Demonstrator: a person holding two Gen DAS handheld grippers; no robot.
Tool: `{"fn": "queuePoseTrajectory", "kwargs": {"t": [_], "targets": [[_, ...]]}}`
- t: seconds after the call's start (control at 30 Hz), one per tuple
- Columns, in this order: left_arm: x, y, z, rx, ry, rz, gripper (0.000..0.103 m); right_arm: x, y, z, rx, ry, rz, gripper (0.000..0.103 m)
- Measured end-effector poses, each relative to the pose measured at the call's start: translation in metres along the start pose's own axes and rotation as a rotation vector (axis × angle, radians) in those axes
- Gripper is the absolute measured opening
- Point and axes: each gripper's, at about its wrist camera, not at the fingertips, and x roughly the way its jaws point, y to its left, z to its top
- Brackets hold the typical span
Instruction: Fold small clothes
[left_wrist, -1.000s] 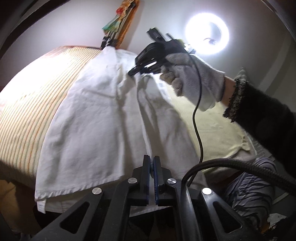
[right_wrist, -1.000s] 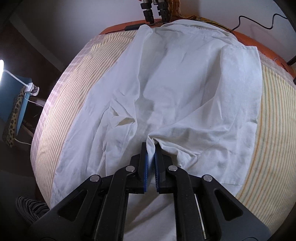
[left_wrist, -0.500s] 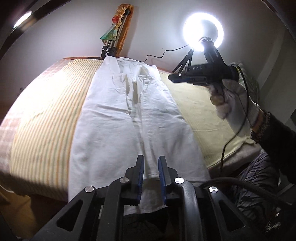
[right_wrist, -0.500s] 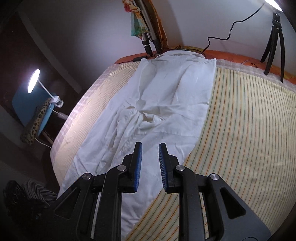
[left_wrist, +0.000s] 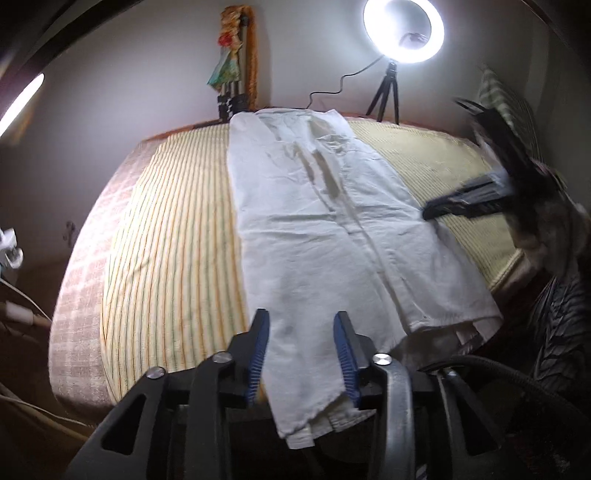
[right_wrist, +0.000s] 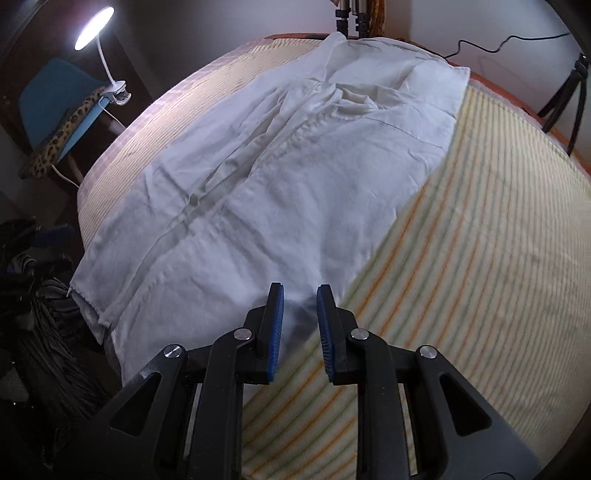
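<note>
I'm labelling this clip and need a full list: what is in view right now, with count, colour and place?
white garment: one, white, spread lengthwise on the bed, near end hanging over the edge
bedcover: one, pale yellow with orange and green stripes, under the garment
ring light: one, lit white, on a black tripod at the far side of the bed
clip lamp: one, white, lit, clipped to a blue chair
leopard-print cushion: one, tan and black, on that chair
black cable: one, along the far wall
left gripper: one, black with blue pads, open above the garment's near end
right gripper: one, black with blue pads, open at the garment's side edge
</note>
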Motion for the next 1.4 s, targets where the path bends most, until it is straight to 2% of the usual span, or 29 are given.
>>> {"fn": "queuePoseTrajectory", "kwargs": {"t": [0.03,0.07,0.1,0.17,0.23,0.37,0.43,0.47,0.5,0.6,0.7,0.77,0.83,0.9,0.93,0.97,1.0,1.07,1.4], "targets": [[0.002,0.007,0.003,-0.025,0.012,-0.021,0.044,-0.007,-0.004,-0.008,0.058,-0.010,0.022,0.034],[0.004,0.015,0.005,-0.054,0.021,-0.036,0.045,-0.013,-0.008,-0.017,0.123,-0.024,0.055,0.049],[0.006,0.022,0.005,-0.087,0.029,-0.050,0.045,-0.018,-0.012,-0.025,0.191,-0.036,0.099,0.057],[0.016,0.032,0.008,-0.153,0.063,-0.098,0.045,-0.019,-0.012,-0.044,0.288,-0.030,0.204,0.057],[0.026,0.037,0.007,-0.193,0.101,-0.124,0.045,-0.014,-0.007,-0.057,0.333,-0.012,0.269,0.057],[0.042,0.044,0.001,-0.255,0.181,-0.170,0.045,-0.005,0.009,-0.078,0.335,-0.001,0.328,0.057],[0.044,0.044,-0.003,-0.262,0.201,-0.172,0.042,-0.005,0.014,-0.082,0.325,-0.003,0.351,0.051],[0.044,0.045,-0.004,-0.268,0.202,-0.179,0.042,-0.002,0.016,-0.084,0.335,0.014,0.390,0.038],[0.044,0.045,-0.006,-0.275,0.203,-0.189,0.042,0.000,0.018,-0.087,0.346,0.026,0.411,0.033],[0.041,0.048,-0.011,-0.306,0.216,-0.218,0.033,0.004,0.014,-0.093,0.371,0.027,0.457,0.025],[0.038,0.049,-0.015,-0.332,0.228,-0.251,0.030,0.009,0.004,-0.100,0.431,0.022,0.526,0.024],[0.037,0.047,-0.018,-0.324,0.233,-0.247,0.035,0.010,0.004,-0.102,0.426,0.023,0.527,0.025],[0.035,0.043,-0.019,-0.309,0.230,-0.250,0.036,0.011,0.003,-0.102,0.441,0.021,0.564,0.034],[0.035,0.039,-0.017,-0.285,0.231,-0.249,0.033,0.012,0.008,-0.099,0.421,0.020,0.559,0.035],[0.035,0.038,-0.016,-0.282,0.230,-0.243,0.024,0.012,0.010,-0.099,0.404,0.024,0.555,0.034],[0.036,0.039,-0.015,-0.285,0.230,-0.240,0.019,0.013,0.013,-0.098,0.395,0.028,0.547,0.024],[0.036,0.040,-0.014,-0.296,0.229,-0.250,0.017,0.013,0.013,-0.097,0.394,0.035,0.542,0.017],[0.034,0.040,-0.010,-0.309,0.220,-0.272,0.013,0.013,0.011,-0.098,0.424,0.031,0.566,0.014],[0.009,0.032,0.021,-0.301,0.182,-0.350,0.009,-0.003,-0.006,-0.095,0.556,-0.062,0.740,0.011]]}}
